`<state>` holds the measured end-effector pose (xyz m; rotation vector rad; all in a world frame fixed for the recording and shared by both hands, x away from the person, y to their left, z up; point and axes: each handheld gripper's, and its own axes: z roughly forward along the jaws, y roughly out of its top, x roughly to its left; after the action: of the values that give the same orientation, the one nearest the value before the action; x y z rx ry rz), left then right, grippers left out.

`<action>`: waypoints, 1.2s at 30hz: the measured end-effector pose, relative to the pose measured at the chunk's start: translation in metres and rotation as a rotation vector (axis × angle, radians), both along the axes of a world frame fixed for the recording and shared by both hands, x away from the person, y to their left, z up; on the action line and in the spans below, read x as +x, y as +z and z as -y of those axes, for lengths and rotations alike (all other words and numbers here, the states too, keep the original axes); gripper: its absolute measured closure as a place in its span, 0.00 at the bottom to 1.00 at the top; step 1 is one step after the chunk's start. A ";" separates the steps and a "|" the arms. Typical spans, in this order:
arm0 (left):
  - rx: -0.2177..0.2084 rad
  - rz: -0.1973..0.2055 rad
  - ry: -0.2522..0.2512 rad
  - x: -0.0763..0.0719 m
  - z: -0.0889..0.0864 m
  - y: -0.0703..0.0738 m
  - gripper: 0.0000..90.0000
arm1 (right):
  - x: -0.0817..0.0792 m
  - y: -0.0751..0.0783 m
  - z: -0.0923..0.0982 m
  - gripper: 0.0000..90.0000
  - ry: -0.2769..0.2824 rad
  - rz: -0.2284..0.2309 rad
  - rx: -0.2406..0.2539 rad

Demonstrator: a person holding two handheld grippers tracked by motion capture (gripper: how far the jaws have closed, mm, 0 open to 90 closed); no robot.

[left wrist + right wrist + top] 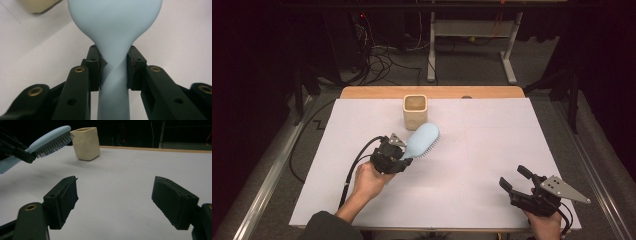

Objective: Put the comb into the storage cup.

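2 pads of my left gripper (pixel 113 68) clamp the handle of the blue hairbrush (pixel 422 140), held raised above the white table (pixel 492 150) beside the beige cup (pixel 415 111); my right gripper (pixel 516 179) hangs wide open, empty

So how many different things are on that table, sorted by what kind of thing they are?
Hairbrush, light blue, held off the table in the left gripper: 1
Cup, cream-coloured, standing upright: 1
Hand-held grippers, the left one and the right gripper: 2
Total: 4
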<state>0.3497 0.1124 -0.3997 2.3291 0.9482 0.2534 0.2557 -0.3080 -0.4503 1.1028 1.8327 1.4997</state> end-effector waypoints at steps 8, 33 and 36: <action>0.000 0.004 -0.016 -0.002 0.006 0.000 0.77 | 0.005 0.000 -0.013 0.23 0.038 -0.003 -0.014; -0.011 0.021 -0.069 -0.007 0.031 0.003 0.77 | 0.015 0.002 -0.050 0.22 0.130 -0.022 -0.009; -0.012 0.022 -0.078 -0.007 0.035 0.003 0.77 | 0.017 0.002 -0.053 0.22 0.141 -0.027 -0.006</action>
<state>0.3425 0.0769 -0.3968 2.3420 0.8438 0.2398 0.2726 -0.2549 -0.4482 1.0138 1.9678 1.5636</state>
